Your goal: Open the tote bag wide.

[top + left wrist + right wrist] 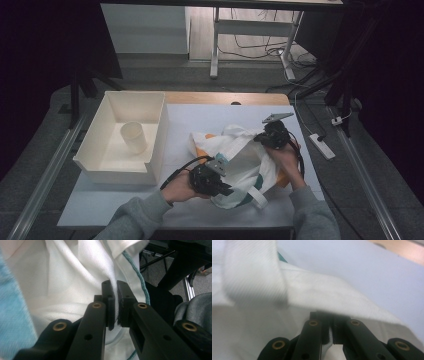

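Pinching a fold of white cloth, the left gripper (pixel 116 302) has its jaws clamped together on the bag (pixel 240 160) near its teal-stitched edge, low at the near side of the heap. The right gripper (pixel 331 327) is likewise closed on the bag's rim, at the far right of the cloth, just below a folded strap (pixel 254 275). The bag lies crumpled on the pale table mat (pixel 200 115), with something orange (pixel 202 150) showing under it, well apart from the white tray (pixel 150 170) and the cup (pixel 132 136) inside it. Both holds look thin, taking a single layer each. If the hands pull apart sharply, the cloth may slide out of one pair of jaws, or the straps may snag and twist the opening shut. Dragging could also pull the orange thing along
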Motion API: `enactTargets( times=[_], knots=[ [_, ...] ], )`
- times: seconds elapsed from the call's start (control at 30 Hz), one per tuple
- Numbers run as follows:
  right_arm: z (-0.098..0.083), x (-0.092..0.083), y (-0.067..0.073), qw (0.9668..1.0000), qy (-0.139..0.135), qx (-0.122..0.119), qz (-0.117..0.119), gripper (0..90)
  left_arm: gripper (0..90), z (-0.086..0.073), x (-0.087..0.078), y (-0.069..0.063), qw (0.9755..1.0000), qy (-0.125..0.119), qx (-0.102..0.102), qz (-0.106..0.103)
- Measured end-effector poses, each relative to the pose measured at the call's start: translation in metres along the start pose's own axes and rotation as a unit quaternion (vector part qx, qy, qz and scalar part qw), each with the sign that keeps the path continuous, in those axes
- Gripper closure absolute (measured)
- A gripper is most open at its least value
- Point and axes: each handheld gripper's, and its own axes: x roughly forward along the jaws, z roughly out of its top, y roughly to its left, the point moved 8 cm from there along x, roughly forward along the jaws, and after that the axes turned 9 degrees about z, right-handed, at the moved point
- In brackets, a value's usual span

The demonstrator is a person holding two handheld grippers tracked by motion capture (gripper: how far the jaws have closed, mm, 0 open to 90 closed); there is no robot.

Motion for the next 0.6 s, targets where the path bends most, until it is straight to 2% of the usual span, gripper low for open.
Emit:
enactTargets(
  times=[0.3, 0.6],
  knots=[
    [-0.019, 0.026, -0.012, 0.9991, 0.029, 0.032, -0.002, 86.1, 84.6, -0.004, 0.007, 0.005, 0.9998, 0.013, -0.005, 0.011],
    [-0.017, 0.024, -0.008, 0.9994, 0.027, 0.024, -0.003, 85.7, 83.3, -0.003, 0.006, 0.005, 0.9999, 0.006, -0.003, 0.014]
  ],
)
